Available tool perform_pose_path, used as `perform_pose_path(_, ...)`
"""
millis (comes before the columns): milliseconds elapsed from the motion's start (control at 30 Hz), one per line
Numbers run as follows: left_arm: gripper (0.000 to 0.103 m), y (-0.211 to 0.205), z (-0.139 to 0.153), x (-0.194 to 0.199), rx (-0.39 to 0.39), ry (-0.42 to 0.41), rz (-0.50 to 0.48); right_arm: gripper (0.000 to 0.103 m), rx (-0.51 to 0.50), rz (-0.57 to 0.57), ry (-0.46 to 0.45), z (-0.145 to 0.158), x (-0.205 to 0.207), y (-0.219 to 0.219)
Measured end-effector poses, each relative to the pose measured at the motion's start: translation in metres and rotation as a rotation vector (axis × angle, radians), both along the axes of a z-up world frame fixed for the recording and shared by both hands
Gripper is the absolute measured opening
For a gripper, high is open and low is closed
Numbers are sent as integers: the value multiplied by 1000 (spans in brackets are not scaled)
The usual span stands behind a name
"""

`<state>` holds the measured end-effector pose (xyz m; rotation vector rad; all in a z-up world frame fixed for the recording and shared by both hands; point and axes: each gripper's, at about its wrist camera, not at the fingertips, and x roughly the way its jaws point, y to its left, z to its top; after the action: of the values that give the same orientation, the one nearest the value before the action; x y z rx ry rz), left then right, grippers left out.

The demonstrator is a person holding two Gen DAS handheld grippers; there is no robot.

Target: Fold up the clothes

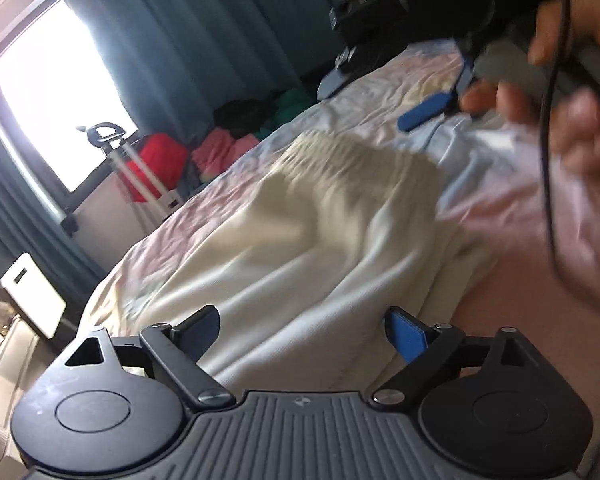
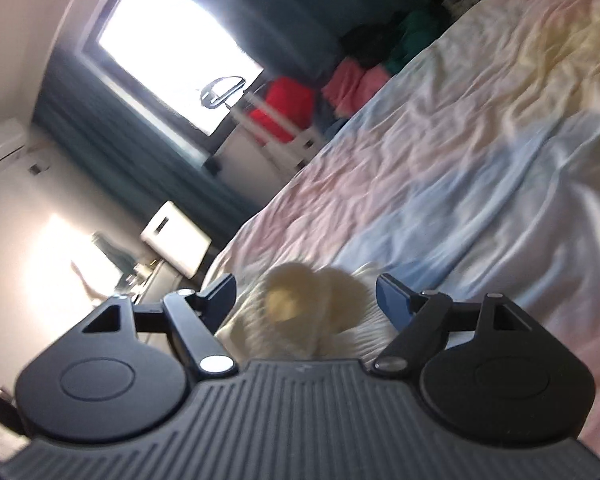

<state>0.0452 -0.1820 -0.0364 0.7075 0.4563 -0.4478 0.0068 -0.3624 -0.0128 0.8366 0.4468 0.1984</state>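
A cream garment with a gathered waistband (image 1: 300, 220) lies spread on the bed's pastel sheet (image 1: 380, 92). My left gripper (image 1: 304, 328) is open and empty, low over the garment's near part. My right gripper shows in the left wrist view (image 1: 384, 100) at the upper right, held in a hand, open above the sheet beyond the waistband. In the right wrist view my right gripper (image 2: 306, 294) is open, with a bunched cream part of the garment (image 2: 300, 312) just below its jaws, not gripped. Both views are motion-blurred.
Piles of red, pink, green and dark clothes (image 1: 220, 140) lie past the bed's far edge by a white rack (image 1: 148, 176). A bright window (image 1: 48, 92) with teal curtains is behind. A white appliance (image 2: 176, 240) stands left of the bed.
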Motion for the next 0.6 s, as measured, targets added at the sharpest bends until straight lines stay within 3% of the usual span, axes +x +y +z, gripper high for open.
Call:
perform_pose_path(133,92,31,-14,-5,-44,63,117,80,-43,89,-10,13,15,17)
perform_pose_path(267,91,38,-18,-6,-47,89,89,80,-258,163,83,20,47,43)
perform_pose_path(467,92,41,-23,-1,-74,109,64,76,-323,252,204,-10,89,64)
perform_pose_path(500,92,42,-24,0,-83,113,62,70,-335,252,224,-16,95,66)
perform_pose_path(533,92,42,-25,2,-91,117,61,55,-321,252,246,-21,101,63)
perform_pose_path(600,92,43,-27,5,-108,124,57,41,-273,242,273,-27,111,57)
